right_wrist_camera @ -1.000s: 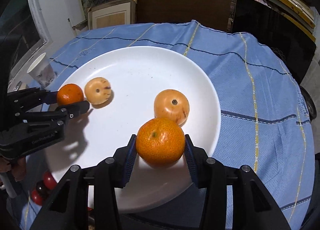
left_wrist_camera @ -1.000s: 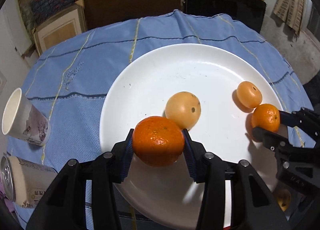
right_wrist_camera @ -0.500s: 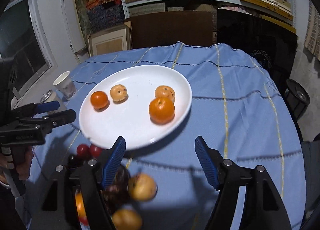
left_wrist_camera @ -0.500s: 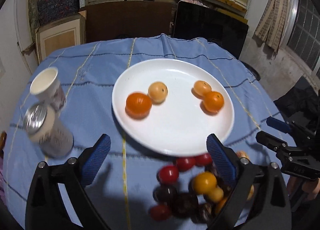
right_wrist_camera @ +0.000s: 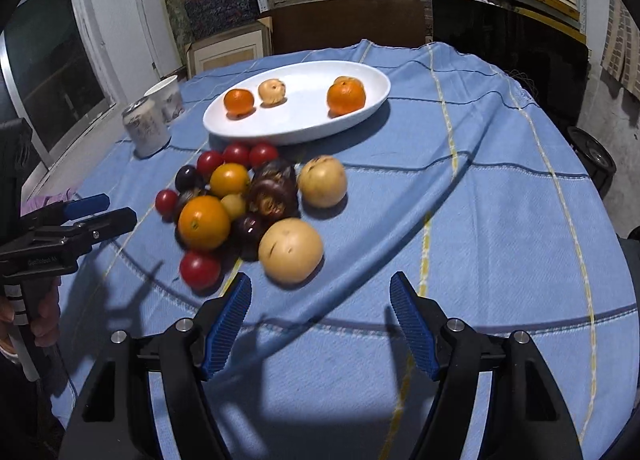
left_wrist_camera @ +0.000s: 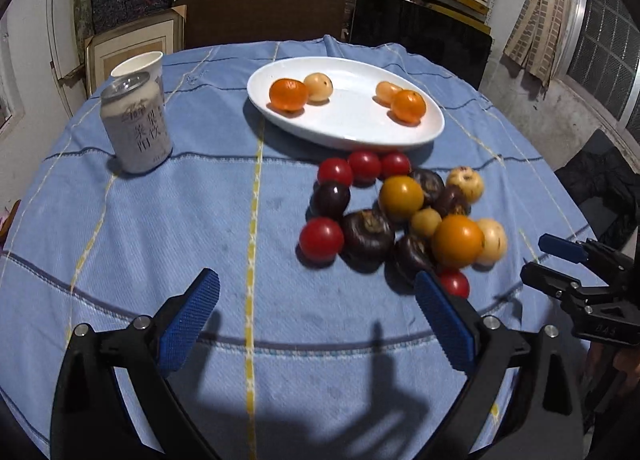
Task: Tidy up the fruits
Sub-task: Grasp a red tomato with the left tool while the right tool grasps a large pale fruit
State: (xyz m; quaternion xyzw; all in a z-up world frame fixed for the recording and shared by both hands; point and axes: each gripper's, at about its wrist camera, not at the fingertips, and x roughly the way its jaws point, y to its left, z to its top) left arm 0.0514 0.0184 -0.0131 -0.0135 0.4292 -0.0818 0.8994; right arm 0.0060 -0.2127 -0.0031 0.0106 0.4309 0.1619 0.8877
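Observation:
A white plate (left_wrist_camera: 352,120) (right_wrist_camera: 304,116) at the far side of the blue cloth holds two oranges (left_wrist_camera: 288,94) (left_wrist_camera: 408,105) and two pale fruits (left_wrist_camera: 318,87). In front of it lies a loose pile of fruit: red tomatoes (left_wrist_camera: 321,239), dark purple fruits (left_wrist_camera: 367,234), an orange (right_wrist_camera: 204,222) and pale round fruits (right_wrist_camera: 290,256). My left gripper (left_wrist_camera: 314,280) hangs open and empty over the cloth, near-left of the pile. My right gripper (right_wrist_camera: 320,280) is open and empty just short of the nearest pale fruit. Each gripper shows in the other's view (left_wrist_camera: 536,256) (right_wrist_camera: 118,208).
A silver drink can (left_wrist_camera: 136,126) and a paper cup (left_wrist_camera: 138,64) stand left of the plate. The round table's edge curves close on both sides. Dark chairs, a black panel and stacked shelves stand behind the table. A hand holds the left gripper's handle.
Both grippers let go of the oranges they held over the plate, opened wide and drew back toward the near edge. The oranges stay on the plate, and the fruit pile has come into view.

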